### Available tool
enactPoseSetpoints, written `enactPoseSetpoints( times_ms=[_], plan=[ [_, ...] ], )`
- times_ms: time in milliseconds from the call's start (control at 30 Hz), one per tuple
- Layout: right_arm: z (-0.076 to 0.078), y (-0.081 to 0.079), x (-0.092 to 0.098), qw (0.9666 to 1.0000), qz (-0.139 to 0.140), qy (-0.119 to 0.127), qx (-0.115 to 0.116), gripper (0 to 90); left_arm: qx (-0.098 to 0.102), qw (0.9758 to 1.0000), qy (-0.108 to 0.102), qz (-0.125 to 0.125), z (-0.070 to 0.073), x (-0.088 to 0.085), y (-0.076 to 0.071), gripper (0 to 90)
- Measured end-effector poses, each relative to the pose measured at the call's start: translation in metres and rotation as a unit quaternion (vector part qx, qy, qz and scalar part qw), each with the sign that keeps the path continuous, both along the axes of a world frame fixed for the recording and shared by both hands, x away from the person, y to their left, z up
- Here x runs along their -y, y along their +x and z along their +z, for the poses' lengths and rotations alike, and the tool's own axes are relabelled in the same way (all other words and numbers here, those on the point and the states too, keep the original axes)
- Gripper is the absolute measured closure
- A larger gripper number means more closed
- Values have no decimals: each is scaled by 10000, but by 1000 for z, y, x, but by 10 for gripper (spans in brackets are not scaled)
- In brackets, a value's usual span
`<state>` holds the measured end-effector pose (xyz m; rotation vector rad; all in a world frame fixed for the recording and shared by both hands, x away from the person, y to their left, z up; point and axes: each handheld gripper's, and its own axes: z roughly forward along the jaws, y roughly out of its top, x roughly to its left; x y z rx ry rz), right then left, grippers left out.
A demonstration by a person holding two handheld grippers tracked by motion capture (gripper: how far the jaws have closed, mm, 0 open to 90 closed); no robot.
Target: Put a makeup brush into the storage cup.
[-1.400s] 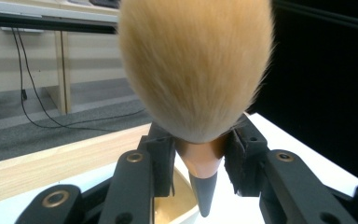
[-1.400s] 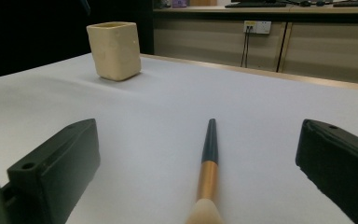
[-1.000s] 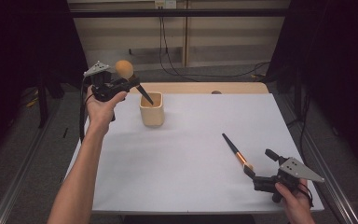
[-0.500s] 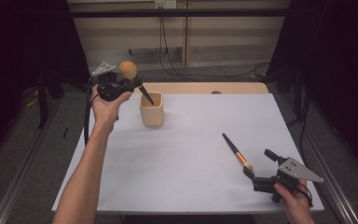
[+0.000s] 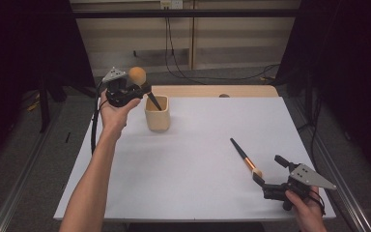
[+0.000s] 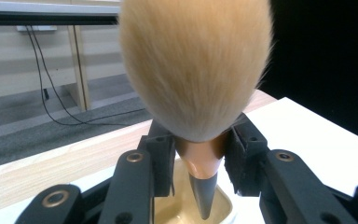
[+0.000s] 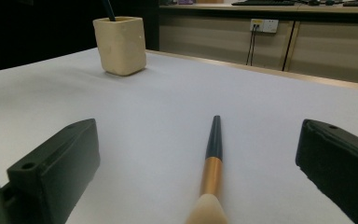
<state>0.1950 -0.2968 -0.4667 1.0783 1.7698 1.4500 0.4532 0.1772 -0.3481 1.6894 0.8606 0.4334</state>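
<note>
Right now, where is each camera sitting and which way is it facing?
High view: above the person's side, looking forward and down on the table; both forearms and grippers show.
Left gripper view: rides the left gripper, looking along jaws shut on the big brush above the cup.
Right gripper view: rides the right gripper, low over the table, open jaws flanking the small brush.
All share the cup.

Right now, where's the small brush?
High view: the small brush lies flat on the table's right side, bristle end by the open right gripper, well apart from the cup.
</note>
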Motion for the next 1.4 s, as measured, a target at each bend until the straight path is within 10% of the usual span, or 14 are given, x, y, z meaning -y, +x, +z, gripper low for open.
enactPoseSetpoints(
  times_ms=[1400],
  plan=[
    [-2,0,-4,9997,221,-19,-34,0,-351,9991,221,-59,-47,10,5,657]
  ],
)
